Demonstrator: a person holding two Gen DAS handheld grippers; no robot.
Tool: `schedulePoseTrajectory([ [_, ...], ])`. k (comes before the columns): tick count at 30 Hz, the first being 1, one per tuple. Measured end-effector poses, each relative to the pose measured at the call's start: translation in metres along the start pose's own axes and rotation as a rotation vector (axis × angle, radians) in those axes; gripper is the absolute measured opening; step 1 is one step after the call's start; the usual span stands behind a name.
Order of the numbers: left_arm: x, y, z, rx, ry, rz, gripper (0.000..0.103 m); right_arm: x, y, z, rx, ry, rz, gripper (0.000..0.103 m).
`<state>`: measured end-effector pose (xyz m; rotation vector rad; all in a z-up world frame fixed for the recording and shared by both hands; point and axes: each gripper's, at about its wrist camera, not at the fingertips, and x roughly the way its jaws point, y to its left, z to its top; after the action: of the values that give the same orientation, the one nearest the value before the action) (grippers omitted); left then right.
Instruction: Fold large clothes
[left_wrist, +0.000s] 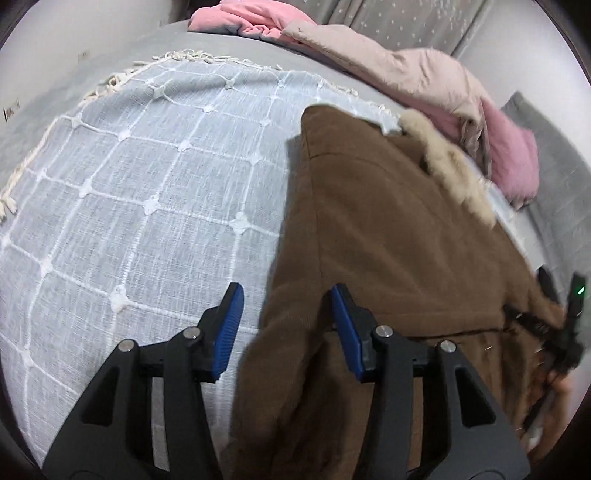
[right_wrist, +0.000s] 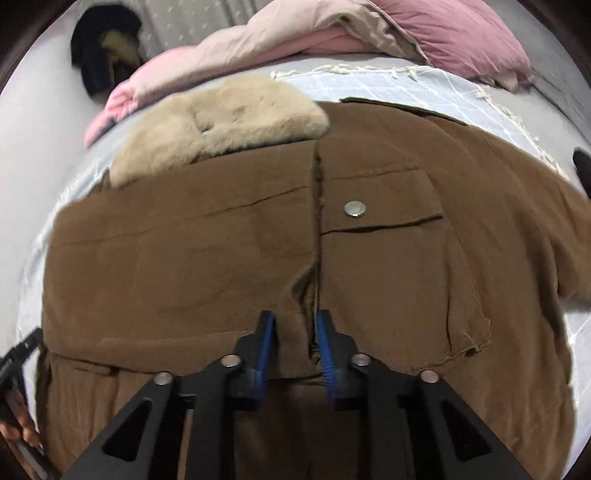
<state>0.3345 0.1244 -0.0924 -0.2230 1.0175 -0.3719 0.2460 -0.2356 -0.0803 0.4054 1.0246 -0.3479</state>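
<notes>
A brown coat (right_wrist: 229, 266) with a beige fur collar (right_wrist: 221, 125) lies spread on a light blue checked blanket (left_wrist: 140, 199). Its chest pocket has a silver snap (right_wrist: 355, 209). My right gripper (right_wrist: 293, 332) is nearly shut, its blue pads pinching a fold of the coat at the front opening. My left gripper (left_wrist: 287, 314) is open over the coat's left edge (left_wrist: 280, 295), with one finger above the blanket and the other above the brown cloth (left_wrist: 388, 251). The right gripper also shows at the right edge of the left wrist view (left_wrist: 561, 317).
A heap of pink and beige bedding (left_wrist: 424, 77) lies along the far side of the bed, seen also in the right wrist view (right_wrist: 332, 37). A grey pillow (left_wrist: 550, 158) sits at right. A dark garment (right_wrist: 103, 55) hangs at the wall.
</notes>
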Motion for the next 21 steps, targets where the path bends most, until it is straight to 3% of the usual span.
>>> schedulePoseTrajectory([
  [2,-0.007,0.0,0.004,-0.019,-0.032,-0.042,0.056,-0.007,0.0,0.003,0.0,0.008,0.003,0.045],
  [3,-0.007,-0.001,0.005,-0.027,-0.042,-0.049,0.066,-0.009,0.001,0.005,0.004,0.001,0.017,0.053],
  [4,-0.006,-0.003,0.004,-0.03,-0.044,-0.054,0.072,-0.014,0.0,0.006,0.012,-0.02,0.039,0.055],
  [7,0.013,-0.012,0.001,-0.012,0.007,-0.073,0.072,-0.011,-0.001,0.001,0.032,-0.014,0.059,0.056],
  [8,0.025,-0.015,-0.003,0.006,0.04,-0.033,0.072,-0.006,0.0,-0.002,0.037,0.011,0.063,0.056],
  [10,0.033,-0.018,-0.009,0.023,0.061,0.113,0.059,-0.001,0.003,-0.006,0.035,0.03,0.058,0.056],
  [12,0.022,-0.027,-0.005,0.013,0.057,0.246,0.058,-0.004,0.002,-0.007,0.017,0.024,0.054,0.056],
  [14,-0.001,-0.049,0.005,0.112,-0.039,0.392,0.058,-0.01,0.0,-0.005,0.018,0.036,0.053,0.056],
  [15,-0.009,-0.059,0.011,0.165,-0.083,0.411,0.061,-0.012,-0.003,-0.001,0.019,0.037,0.062,0.056],
  [16,-0.014,-0.066,0.016,0.197,-0.105,0.4,0.065,-0.017,-0.006,0.002,0.018,0.032,0.073,0.056],
  [18,-0.015,-0.082,0.035,0.241,-0.122,0.269,0.072,-0.028,-0.01,0.014,0.0,-0.001,0.067,0.057],
  [21,0.018,-0.115,0.069,0.359,-0.078,0.196,0.073,-0.041,-0.018,0.028,-0.005,-0.066,0.044,0.062],
])
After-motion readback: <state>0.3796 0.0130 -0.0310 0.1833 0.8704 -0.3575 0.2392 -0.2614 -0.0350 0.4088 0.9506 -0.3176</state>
